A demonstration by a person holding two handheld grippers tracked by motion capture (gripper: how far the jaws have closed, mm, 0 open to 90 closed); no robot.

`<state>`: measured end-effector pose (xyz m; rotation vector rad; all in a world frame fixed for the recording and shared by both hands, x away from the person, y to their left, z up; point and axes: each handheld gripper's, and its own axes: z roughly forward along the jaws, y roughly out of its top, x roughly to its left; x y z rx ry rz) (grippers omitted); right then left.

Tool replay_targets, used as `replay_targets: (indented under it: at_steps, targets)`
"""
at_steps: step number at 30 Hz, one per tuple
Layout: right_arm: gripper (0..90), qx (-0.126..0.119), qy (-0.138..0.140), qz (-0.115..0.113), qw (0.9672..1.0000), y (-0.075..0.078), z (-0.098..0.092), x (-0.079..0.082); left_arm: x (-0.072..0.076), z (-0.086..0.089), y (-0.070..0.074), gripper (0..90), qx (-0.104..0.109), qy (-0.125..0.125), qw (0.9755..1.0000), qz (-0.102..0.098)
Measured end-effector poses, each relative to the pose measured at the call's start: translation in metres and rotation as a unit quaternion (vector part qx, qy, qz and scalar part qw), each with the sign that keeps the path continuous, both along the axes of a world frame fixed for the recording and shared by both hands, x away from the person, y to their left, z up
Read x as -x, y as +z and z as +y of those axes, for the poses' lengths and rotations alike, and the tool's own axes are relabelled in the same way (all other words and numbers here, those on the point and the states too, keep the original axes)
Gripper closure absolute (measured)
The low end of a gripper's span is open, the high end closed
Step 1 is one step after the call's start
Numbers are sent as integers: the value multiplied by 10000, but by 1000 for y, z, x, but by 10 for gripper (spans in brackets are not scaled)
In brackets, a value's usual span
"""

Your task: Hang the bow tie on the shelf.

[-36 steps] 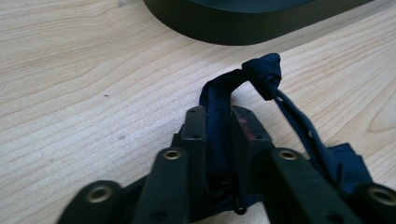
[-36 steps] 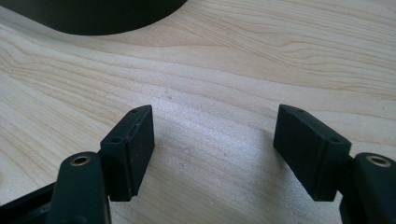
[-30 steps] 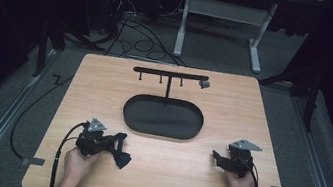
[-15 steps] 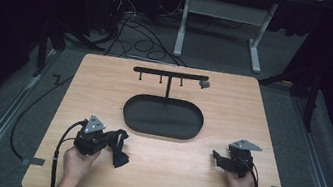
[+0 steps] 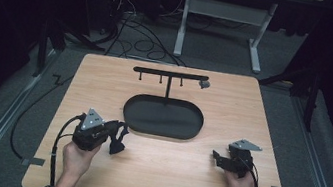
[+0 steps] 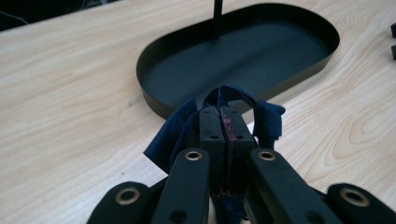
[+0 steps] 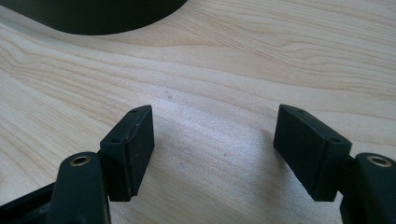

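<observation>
1. Nearest the person, at the table's (image 5: 167, 174) front edge, two hands come in from below: the left hand (image 5: 74, 156) holds the left gripper (image 5: 114, 138), the right hand (image 5: 239, 183) holds the right gripper (image 5: 215, 158); a striped sleeve shows at the left wrist.
2. Just short of the oval black tray (image 5: 163, 117), off its front left corner, the left gripper's jaws are pressed together on a piece of dark blue cloth (image 6: 219, 100); the cloth bunches around both jaws and loops over their tips; in the left gripper view it hangs just before the tray's near rim (image 6: 154, 100).
3. Off the tray's front right corner, well apart from it, the right gripper's jaws are spread wide with bare wood between them; in the right gripper view one curved edge of the tray (image 7: 93, 18) shows at the top left.
4. Behind the tray's middle, a thin black post carries a T-shaped rack (image 5: 170, 74); small pegs hang under its bar; a small grey piece (image 5: 203, 84) sits at its right end.
5. Beyond the table, cables (image 5: 129, 27) trail over grey floor beside a white frame (image 5: 222, 16).
</observation>
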<state>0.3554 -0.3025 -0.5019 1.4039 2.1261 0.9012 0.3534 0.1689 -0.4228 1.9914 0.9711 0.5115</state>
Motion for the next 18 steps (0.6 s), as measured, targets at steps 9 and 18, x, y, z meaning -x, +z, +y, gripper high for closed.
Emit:
replay_targets:
  at_steps: [9,18]
  targets:
    - [302,-3,-2,-6,10000,0,0,0,-6,-6,19,886,-34,-25,9998,-216]
    - [302,-14,-5,-2,10000,0,0,0,-15,-14,33,886,-12,-71,9994,-351]
